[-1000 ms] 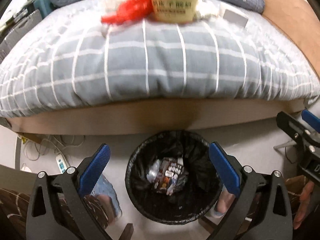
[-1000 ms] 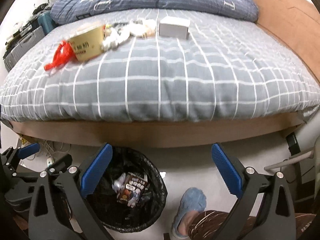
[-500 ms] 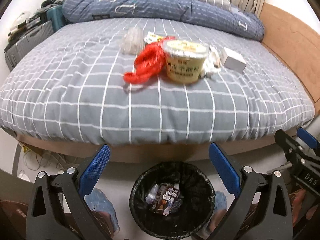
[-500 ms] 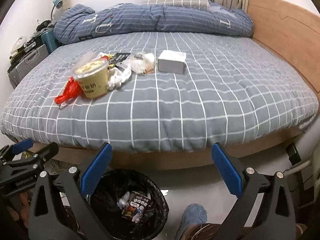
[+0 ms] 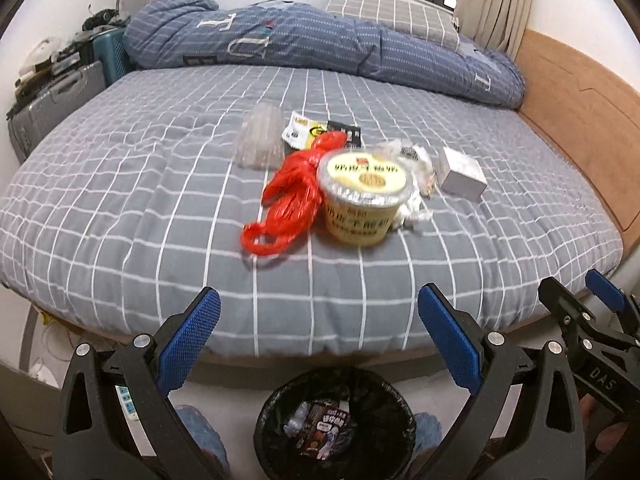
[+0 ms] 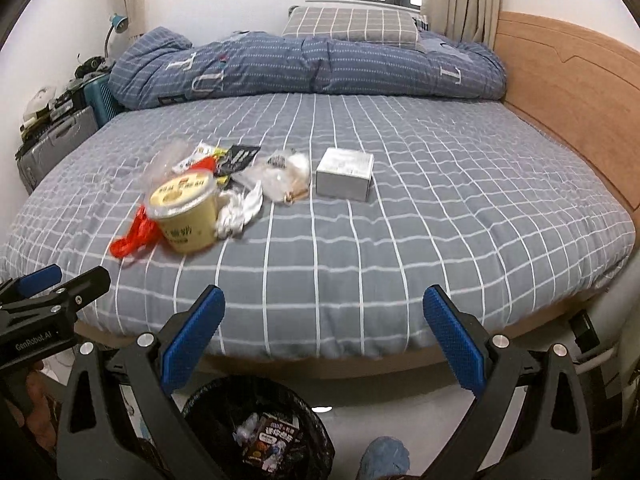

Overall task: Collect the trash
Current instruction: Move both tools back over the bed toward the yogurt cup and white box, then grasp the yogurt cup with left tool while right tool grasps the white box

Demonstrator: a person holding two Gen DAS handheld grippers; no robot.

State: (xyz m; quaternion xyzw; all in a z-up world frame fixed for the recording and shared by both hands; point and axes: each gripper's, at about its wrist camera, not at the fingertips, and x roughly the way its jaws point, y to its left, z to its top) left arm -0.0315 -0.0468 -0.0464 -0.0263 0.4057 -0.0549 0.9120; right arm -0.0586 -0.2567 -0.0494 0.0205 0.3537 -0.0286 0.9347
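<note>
Both tongs lifted off the bin [image 5: 334, 426], now facing the bed [image 5: 160, 184]. Left tongs [image 5: 318, 344] and right tongs [image 6: 324, 342] spread wide, empty. Remaining trash past the bin, mid-bed: noodle cup [image 5: 362, 198], red bag [image 5: 290, 196], wrappers. Next pick pending.

You've raised both tongs, left [image 5: 318, 342] and right [image 6: 322, 344], from over the bin [image 5: 336, 424]; it now sits below them, the bed's trash [image 5: 362, 196] ahead.
</note>
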